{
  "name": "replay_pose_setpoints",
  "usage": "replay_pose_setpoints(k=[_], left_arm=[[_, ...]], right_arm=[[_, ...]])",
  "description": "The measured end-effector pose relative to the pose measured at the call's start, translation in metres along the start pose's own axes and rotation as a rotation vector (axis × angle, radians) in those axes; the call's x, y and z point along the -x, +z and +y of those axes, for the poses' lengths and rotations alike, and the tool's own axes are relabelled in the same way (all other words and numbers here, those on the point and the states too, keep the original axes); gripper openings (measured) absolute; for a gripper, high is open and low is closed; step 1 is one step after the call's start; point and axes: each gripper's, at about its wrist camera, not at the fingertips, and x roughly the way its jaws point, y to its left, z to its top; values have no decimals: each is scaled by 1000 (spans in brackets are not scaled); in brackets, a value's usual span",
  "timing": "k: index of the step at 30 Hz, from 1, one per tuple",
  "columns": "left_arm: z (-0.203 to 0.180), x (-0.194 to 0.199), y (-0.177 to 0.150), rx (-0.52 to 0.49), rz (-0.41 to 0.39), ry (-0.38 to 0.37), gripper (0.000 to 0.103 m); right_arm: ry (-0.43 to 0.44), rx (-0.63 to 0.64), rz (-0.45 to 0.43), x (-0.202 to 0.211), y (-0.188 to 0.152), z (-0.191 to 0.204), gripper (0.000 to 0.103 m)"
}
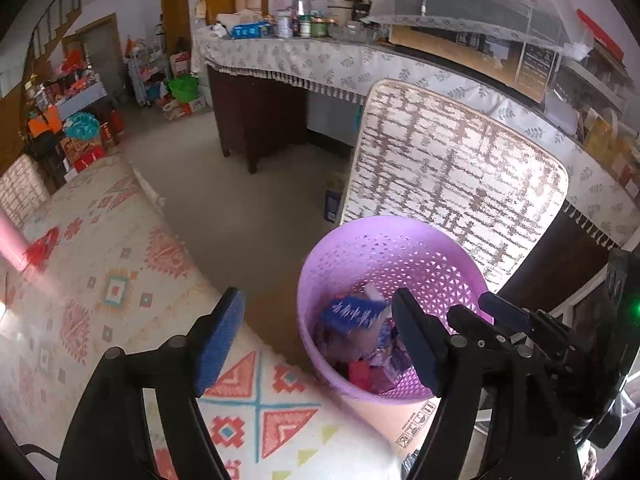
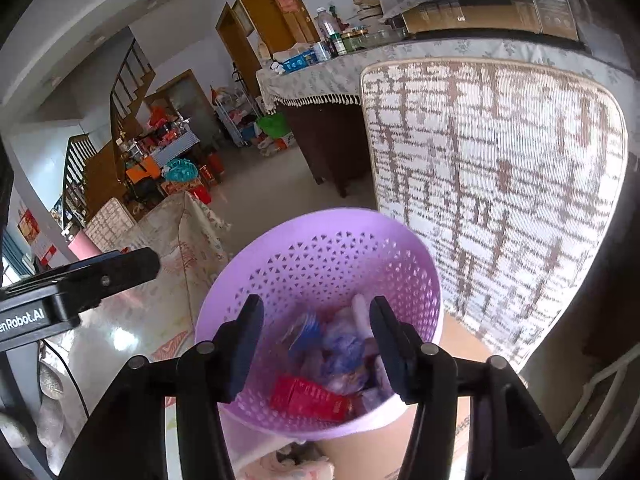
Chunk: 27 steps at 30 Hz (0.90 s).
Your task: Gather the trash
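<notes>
A purple perforated basket (image 1: 384,240) (image 2: 320,232) holds trash: a blue packet (image 1: 352,312), a red packet (image 2: 308,396) and several crumpled purple and white wrappers (image 2: 344,348). My left gripper (image 1: 320,340) hangs open over the basket's near left rim, nothing pressed between its blue pads. The blue packet looks blurred just inside the basket. My right gripper (image 2: 320,340) stands open right above the basket's mouth, empty; it also shows beside the left one (image 1: 484,312). In the right wrist view the left gripper (image 2: 132,266) reaches in from the left.
The basket stands on a cardboard box (image 1: 416,424). A chair back with a brown-and-white woven cover (image 1: 460,184) rises right behind it. A table with a patterned cloth (image 1: 100,280) lies to the left. A cluttered counter (image 1: 304,52) runs along the back.
</notes>
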Motion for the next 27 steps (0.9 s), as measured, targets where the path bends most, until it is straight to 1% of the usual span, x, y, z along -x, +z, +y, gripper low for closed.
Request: replay_pose_setpoints(k=[3, 5, 7, 10, 12, 14, 16, 19, 23, 25, 27], left_arm=[[8, 19, -11, 9, -41, 36, 75], [14, 33, -20, 15, -70, 64, 76], [18, 46, -29, 20, -94, 85, 77], [25, 66, -43, 29, -133, 120, 79], [29, 83, -54, 38, -169, 149, 83], [33, 99, -65, 47, -205, 175, 85], [36, 116, -75, 56, -248, 206, 87], [40, 143, -91, 67, -327, 266, 95], [47, 180, -112, 94, -437, 350, 103], [52, 194, -122, 117, -465, 381, 103], [58, 206, -133, 143, -476, 400, 103]], right_arm=[[5, -6, 3, 5, -9, 5, 60], [15, -16, 8, 8, -15, 9, 62], [23, -22, 9, 12, -20, 13, 67], [33, -21, 7, 18, -28, 21, 71], [43, -22, 9, 23, -36, 28, 71], [47, -18, 8, 29, -43, 34, 71], [44, -10, 4, 33, -47, 41, 73], [32, 7, -16, 45, -57, 51, 77], [1, 41, -41, 58, -69, 64, 78], [-14, 59, -53, 64, -77, 70, 80], [-25, 72, -66, 71, -85, 77, 81]])
